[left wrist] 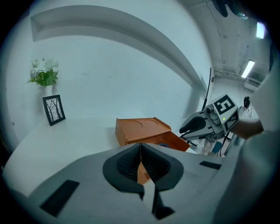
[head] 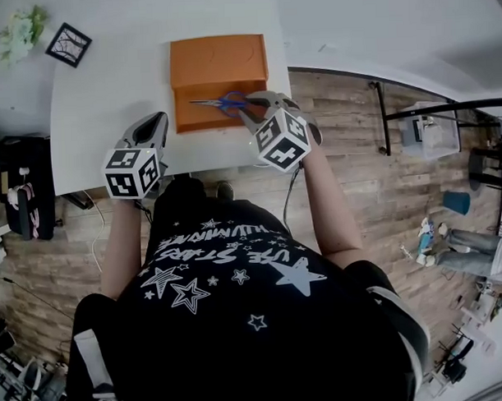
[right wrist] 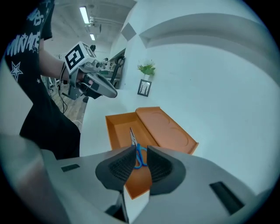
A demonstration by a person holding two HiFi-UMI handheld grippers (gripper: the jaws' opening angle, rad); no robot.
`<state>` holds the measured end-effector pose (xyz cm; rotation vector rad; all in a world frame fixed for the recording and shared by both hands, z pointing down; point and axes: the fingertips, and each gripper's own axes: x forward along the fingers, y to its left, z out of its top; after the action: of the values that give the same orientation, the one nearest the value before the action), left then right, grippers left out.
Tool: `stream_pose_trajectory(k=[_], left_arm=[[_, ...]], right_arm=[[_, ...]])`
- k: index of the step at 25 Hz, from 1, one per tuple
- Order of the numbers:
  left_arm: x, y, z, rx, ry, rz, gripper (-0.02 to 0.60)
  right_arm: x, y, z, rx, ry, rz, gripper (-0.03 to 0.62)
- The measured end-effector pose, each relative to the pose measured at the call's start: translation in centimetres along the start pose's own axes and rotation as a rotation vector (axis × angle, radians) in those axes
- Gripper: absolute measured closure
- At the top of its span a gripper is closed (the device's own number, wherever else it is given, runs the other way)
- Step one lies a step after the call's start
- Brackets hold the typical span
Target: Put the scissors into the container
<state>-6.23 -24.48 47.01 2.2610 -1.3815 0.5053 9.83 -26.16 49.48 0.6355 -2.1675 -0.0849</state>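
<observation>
We note a white table [head: 108,102] above a wooden floor [head: 356,151]. Near the table's front edge lies the orange container [head: 217,61], with its lid folded back flat and its tray toward the person. The right gripper [head: 252,105] hangs over the tray's right end. Its jaws stand apart with a narrow gap and clamp nothing. The left gripper [head: 156,123] sits left of the container and clear of it, jaws pressed together and empty. The scissors [head: 221,102] (blue handles, blades pointing left) lie flat inside the tray, just beyond the right gripper's tips. A picture frame [head: 68,44] and flowers [head: 19,33] occupy the far left corner, well apart from the container. In the left gripper view, that gripper's own body blocks most of the tray. The right gripper view looks through its jaw gap straight onto the scissors.
</observation>
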Motion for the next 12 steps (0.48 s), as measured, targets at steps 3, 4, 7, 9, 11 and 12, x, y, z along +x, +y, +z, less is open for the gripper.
stream_pose_trajectory(k=[3,4,7,9,11,12], left_arm=[[-0.5,-0.7,-0.5,0.007,0.003,-0.008,0.561],[-0.5,-0.8,-0.7,0.009,0.004,-0.015,0.561],[-0.4,-1.4,-1.3,0.008,0.004,-0.041,0.561],[-0.5,-1.6,-1.7,0.007,0.005,-0.05,0.561],[-0.9,-1.7,-1.9,0.01,0.003,-0.058,0.561],[-1.4,-1.7,-2.0,0.013,0.003,-0.061,0.561]], right_arm=[[-0.8,0.6,-0.4,0.025,-0.017,-0.015,0.496],[-0.9,0.8,-0.7,0.031,-0.017,-0.021,0.496],[-1.2,1.4,-1.5,0.048,-0.011,-0.036,0.496],[-1.2,1.8,-1.6,0.059,-0.01,-0.04,0.496],[-1.2,1.9,-1.4,0.07,-0.014,-0.059,0.498],[-1.4,1.9,-1.0,0.077,-0.02,-0.078,0.503]])
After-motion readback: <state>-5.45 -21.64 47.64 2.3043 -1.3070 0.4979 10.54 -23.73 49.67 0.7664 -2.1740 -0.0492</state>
